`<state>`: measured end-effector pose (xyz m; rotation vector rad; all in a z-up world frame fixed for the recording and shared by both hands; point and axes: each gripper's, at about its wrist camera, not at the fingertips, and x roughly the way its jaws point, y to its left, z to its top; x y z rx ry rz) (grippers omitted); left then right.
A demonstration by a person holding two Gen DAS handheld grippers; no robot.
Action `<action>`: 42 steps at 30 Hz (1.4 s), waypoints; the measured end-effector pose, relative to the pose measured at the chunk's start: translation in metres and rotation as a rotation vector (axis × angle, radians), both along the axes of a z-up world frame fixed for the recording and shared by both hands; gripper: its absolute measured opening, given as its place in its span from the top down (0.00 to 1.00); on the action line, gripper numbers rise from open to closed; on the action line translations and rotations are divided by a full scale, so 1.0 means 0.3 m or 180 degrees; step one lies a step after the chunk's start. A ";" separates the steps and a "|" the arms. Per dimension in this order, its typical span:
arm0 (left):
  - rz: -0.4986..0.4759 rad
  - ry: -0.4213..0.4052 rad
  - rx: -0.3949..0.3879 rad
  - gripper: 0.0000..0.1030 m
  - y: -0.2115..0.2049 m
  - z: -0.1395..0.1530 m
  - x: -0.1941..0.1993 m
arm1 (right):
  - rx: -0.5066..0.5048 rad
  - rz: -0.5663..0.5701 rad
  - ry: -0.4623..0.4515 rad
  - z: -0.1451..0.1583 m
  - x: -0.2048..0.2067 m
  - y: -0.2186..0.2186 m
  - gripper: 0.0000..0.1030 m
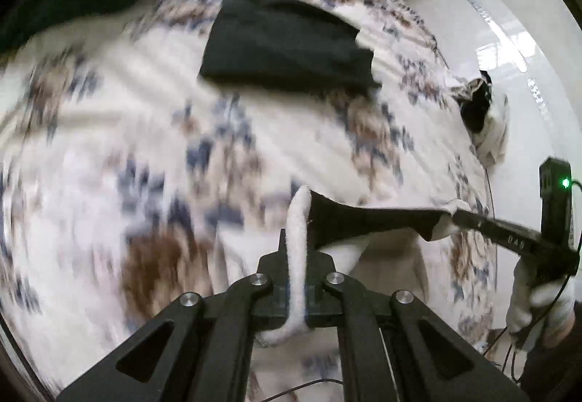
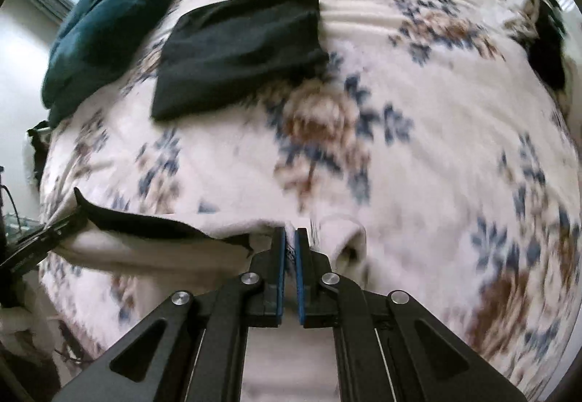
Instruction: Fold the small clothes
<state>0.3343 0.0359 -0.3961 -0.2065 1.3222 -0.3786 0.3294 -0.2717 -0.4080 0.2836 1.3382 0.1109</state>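
My left tool and right tool each clamp the white-and-black fleece garment; keep it taut, lower evenly onto the floral bed.

White garment pinched between right gripper fingers.

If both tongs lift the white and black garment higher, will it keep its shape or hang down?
It will probably sag: the garment already droops between the left tongs and the right tongs. It looks soft, thin and likely light. Its fuzzy edge may give fair grip, so slipping seems unlikely.
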 end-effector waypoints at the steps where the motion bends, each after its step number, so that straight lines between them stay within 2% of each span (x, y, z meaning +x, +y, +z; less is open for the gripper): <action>1: 0.0043 0.0091 -0.0020 0.98 0.013 -0.019 -0.059 | 0.0013 0.0012 0.0073 -0.008 -0.070 0.007 0.95; 5: 0.0175 0.0481 -0.0063 0.94 0.064 -0.134 -0.225 | 0.0074 -0.0025 0.0437 -0.113 -0.308 0.007 0.95; 7: 0.0315 0.0692 0.0145 0.89 0.093 -0.219 -0.295 | 0.0137 -0.0031 0.0647 -0.190 -0.398 0.004 0.94; 8: 0.0366 0.0762 0.0172 0.79 0.103 -0.241 -0.322 | 0.0143 -0.0033 0.0746 -0.225 -0.433 0.002 0.93; 9: 0.0434 0.0839 0.0178 0.73 0.124 -0.262 -0.360 | 0.0184 0.0013 0.0917 -0.273 -0.464 -0.003 0.89; 11: 0.0560 0.0914 0.0108 0.56 0.162 -0.267 -0.414 | 0.0205 0.0028 0.1267 -0.346 -0.522 -0.027 0.77; 12: 0.0652 0.0928 0.0053 0.54 0.188 -0.254 -0.435 | 0.0228 0.0020 0.1317 -0.353 -0.543 -0.039 0.75; 14: 0.0811 0.0908 -0.0023 0.50 0.227 -0.221 -0.444 | 0.0205 -0.0100 0.1288 -0.326 -0.572 -0.092 0.60; 16: 0.0920 0.0829 -0.0033 0.49 0.250 -0.193 -0.416 | 0.0181 -0.0263 0.1159 -0.283 -0.569 -0.145 0.54; 19: 0.0959 0.0588 -0.0078 0.49 0.243 -0.158 -0.303 | 0.0175 -0.0585 0.0741 -0.202 -0.514 -0.231 0.48; 21: 0.0897 0.0411 -0.0050 0.47 0.198 -0.152 -0.208 | 0.0080 -0.0731 0.0471 -0.181 -0.449 -0.263 0.48; 23: 0.0860 0.0339 -0.0178 0.47 0.148 -0.185 -0.106 | 0.0360 -0.0791 0.0215 -0.181 -0.374 -0.268 0.48; 25: 0.0835 0.0468 -0.0451 0.47 0.116 -0.255 -0.035 | 0.1134 -0.0801 0.0068 -0.214 -0.298 -0.245 0.48; 27: 0.0805 0.0607 -0.0492 0.47 0.083 -0.342 0.031 | 0.1915 -0.0881 0.0193 -0.305 -0.239 -0.221 0.48; 28: 0.0774 0.0647 -0.0360 0.47 0.074 -0.378 0.048 | 0.2067 -0.0943 0.0272 -0.352 -0.219 -0.212 0.48; 30: 0.0719 0.0684 -0.0077 0.47 0.071 -0.456 0.074 | 0.1944 -0.1093 0.0432 -0.443 -0.205 -0.216 0.48; 31: 0.0705 0.0685 -0.0017 0.43 0.083 -0.484 0.078 | 0.1824 -0.1134 0.0500 -0.479 -0.202 -0.234 0.52; 32: 0.0713 0.0686 -0.0045 0.42 0.096 -0.494 0.077 | 0.1746 -0.1179 0.0541 -0.513 -0.212 -0.254 0.57; 33: 0.0736 0.0702 -0.0162 0.42 0.118 -0.500 0.077 | 0.1770 -0.1206 0.0588 -0.545 -0.228 -0.277 0.70; 34: 0.0759 0.0719 -0.0170 0.42 0.136 -0.496 0.077 | 0.1808 -0.1242 0.0613 -0.560 -0.246 -0.302 0.81; 37: 0.0802 0.0730 -0.0196 0.44 0.177 -0.452 0.068 | 0.1839 -0.1328 0.0602 -0.548 -0.293 -0.348 0.82; 39: 0.0851 0.0684 -0.0169 0.44 0.207 -0.397 0.040 | 0.1476 -0.1317 0.0576 -0.498 -0.294 -0.353 0.64; 40: 0.0881 0.0665 -0.0241 0.44 0.217 -0.374 0.026 | 0.1191 -0.1296 0.0537 -0.460 -0.305 -0.367 0.44; 41: 0.0901 0.0656 -0.0303 0.42 0.223 -0.347 -0.004 | 0.1014 -0.1257 0.0449 -0.420 -0.318 -0.377 0.40; 42: 0.0897 0.0681 -0.0262 0.39 0.223 -0.330 -0.048 | 0.0924 -0.1185 0.0391 -0.388 -0.334 -0.382 0.39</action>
